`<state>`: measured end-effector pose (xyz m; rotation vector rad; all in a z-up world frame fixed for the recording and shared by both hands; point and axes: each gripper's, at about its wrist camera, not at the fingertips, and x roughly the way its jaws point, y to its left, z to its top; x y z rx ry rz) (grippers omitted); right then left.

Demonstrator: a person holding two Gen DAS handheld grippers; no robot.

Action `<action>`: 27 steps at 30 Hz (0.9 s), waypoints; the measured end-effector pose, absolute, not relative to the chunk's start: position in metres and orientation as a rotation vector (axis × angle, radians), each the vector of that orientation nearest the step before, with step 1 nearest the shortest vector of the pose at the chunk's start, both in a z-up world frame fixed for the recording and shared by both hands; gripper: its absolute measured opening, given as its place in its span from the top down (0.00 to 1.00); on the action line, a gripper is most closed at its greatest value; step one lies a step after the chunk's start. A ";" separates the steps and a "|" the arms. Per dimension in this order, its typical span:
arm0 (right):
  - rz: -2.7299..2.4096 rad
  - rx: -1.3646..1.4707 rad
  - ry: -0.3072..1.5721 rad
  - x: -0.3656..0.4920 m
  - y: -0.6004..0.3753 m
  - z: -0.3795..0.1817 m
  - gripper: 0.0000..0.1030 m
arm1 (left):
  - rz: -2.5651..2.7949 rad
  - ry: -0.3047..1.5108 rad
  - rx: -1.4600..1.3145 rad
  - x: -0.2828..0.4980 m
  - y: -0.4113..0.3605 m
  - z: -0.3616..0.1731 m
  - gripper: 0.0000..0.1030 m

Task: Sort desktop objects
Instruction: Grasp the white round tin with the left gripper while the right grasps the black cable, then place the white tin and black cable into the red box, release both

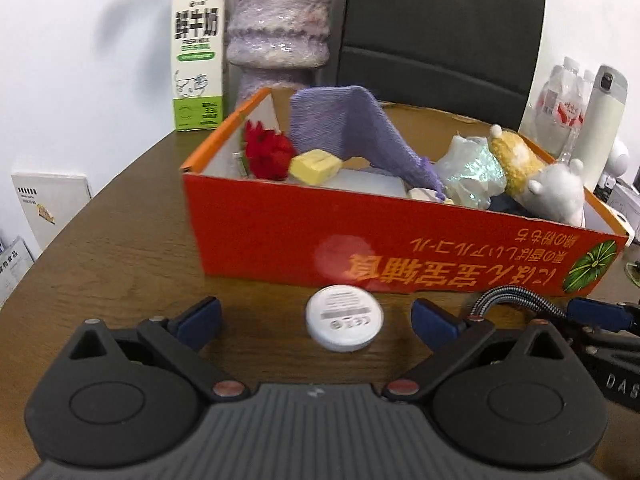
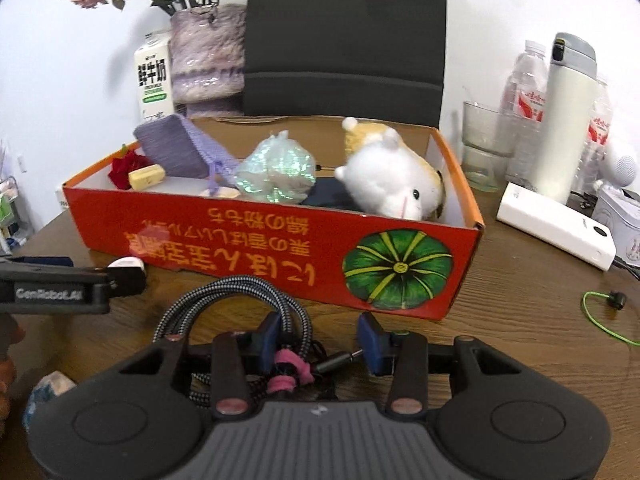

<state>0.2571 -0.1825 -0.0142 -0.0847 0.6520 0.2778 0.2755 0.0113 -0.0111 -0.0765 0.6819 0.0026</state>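
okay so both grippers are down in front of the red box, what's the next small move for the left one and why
Probably close the left gripper on the white disc. The disc lies on the table between the open fingers, just short of the red box, so a squeeze should catch it. The right gripper straddles the coiled cable, not yet shut.
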 end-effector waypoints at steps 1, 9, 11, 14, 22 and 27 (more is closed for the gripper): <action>0.277 -0.093 0.646 0.255 -0.182 -0.015 0.60 | 0.018 0.692 -0.050 0.277 0.007 -0.011 0.02; 0.289 -0.097 0.643 0.254 -0.178 -0.014 0.60 | 0.017 0.649 0.060 0.263 -0.009 -0.006 0.61; 0.289 -0.094 0.643 0.254 -0.178 -0.014 0.60 | -0.013 0.646 0.050 0.262 -0.008 -0.006 0.61; 0.294 -0.067 0.639 0.253 -0.179 -0.014 0.60 | -0.045 0.647 0.018 0.260 -0.003 -0.006 0.61; 0.357 -0.032 0.576 0.240 -0.178 0.004 0.61 | -0.097 0.577 -0.027 0.246 0.001 0.008 0.61; 0.374 0.010 0.479 0.227 -0.187 0.034 0.61 | -0.112 0.461 -0.057 0.224 0.006 0.040 0.61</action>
